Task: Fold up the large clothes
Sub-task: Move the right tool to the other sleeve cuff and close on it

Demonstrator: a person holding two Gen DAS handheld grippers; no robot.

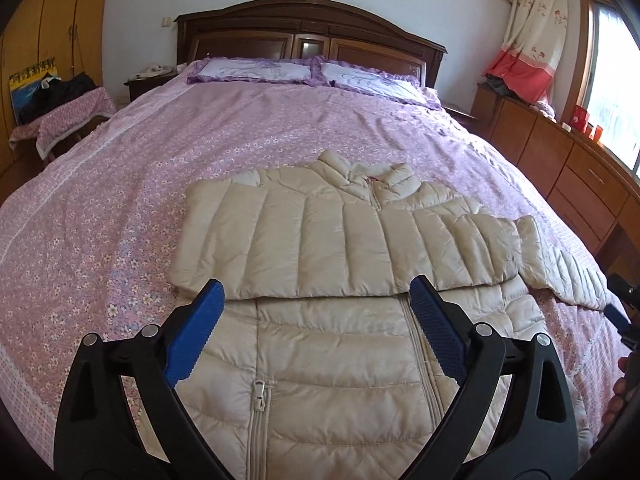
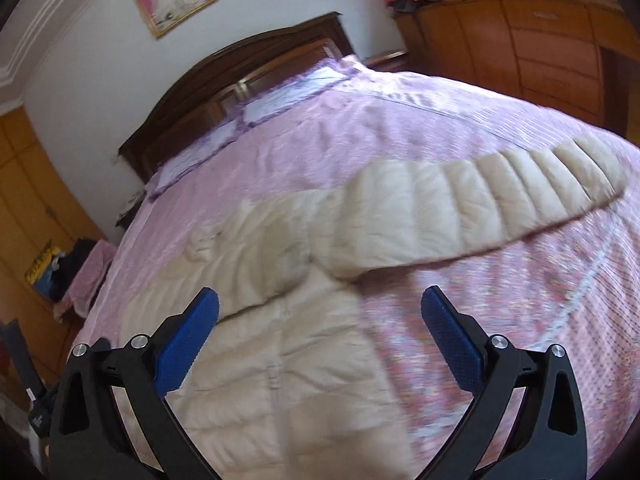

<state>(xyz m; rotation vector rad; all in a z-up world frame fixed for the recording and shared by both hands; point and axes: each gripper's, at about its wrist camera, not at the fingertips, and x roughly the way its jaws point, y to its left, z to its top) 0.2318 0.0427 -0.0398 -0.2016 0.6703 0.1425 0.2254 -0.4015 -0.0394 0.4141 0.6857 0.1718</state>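
Note:
A cream quilted puffer jacket lies front up on the pink flowered bedspread, its zip running toward me. One sleeve is folded across the chest; the other sleeve trails off to the right. My left gripper hovers open above the jacket's lower front, nothing between its blue pads. In the right wrist view, which is blurred, the jacket fills the lower left and the loose sleeve stretches right. My right gripper stands open above the jacket's side edge, holding nothing.
Two lilac pillows lie against the dark wooden headboard. A wooden dresser runs along the right of the bed under a window. A chair with dark clothes stands at the left. A hand shows at the right edge.

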